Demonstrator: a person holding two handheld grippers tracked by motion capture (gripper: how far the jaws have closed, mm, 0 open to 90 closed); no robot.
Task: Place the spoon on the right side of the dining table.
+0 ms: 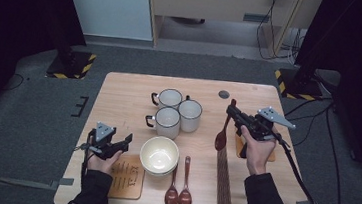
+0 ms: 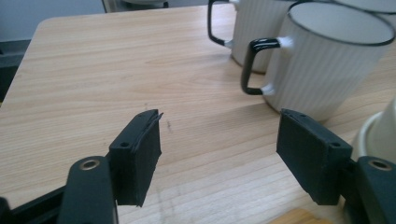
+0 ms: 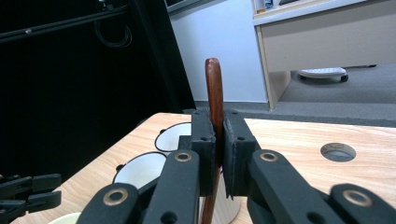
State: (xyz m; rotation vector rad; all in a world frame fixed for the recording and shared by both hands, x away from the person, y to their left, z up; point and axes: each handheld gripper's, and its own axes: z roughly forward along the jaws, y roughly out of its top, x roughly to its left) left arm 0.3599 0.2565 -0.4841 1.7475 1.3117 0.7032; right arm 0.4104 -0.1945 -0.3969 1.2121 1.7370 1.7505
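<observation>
My right gripper (image 1: 232, 110) is shut on the handle of a dark wooden spoon (image 1: 222, 135), which hangs bowl-down over the right part of the table. In the right gripper view the spoon handle (image 3: 214, 84) stands upright, pinched between the pads of that gripper (image 3: 219, 135). My left gripper (image 1: 127, 141) hovers low at the table's left, just left of a cream bowl (image 1: 159, 154). Its jaws (image 2: 219, 140) are open with only bare tabletop between them. Three white ribbed mugs with black rims (image 1: 167, 122) stand behind the bowl, the nearest mug (image 2: 322, 70) close ahead and to the right of the left gripper.
Two more wooden spoons (image 1: 178, 194) lie in front of the bowl, and a bundle of dark chopsticks (image 1: 223, 181) lies to their right. A wooden mat (image 1: 128, 180) is under the left hand, and another (image 1: 239, 146) under the right. A round hole (image 1: 224, 94) sits near the far edge.
</observation>
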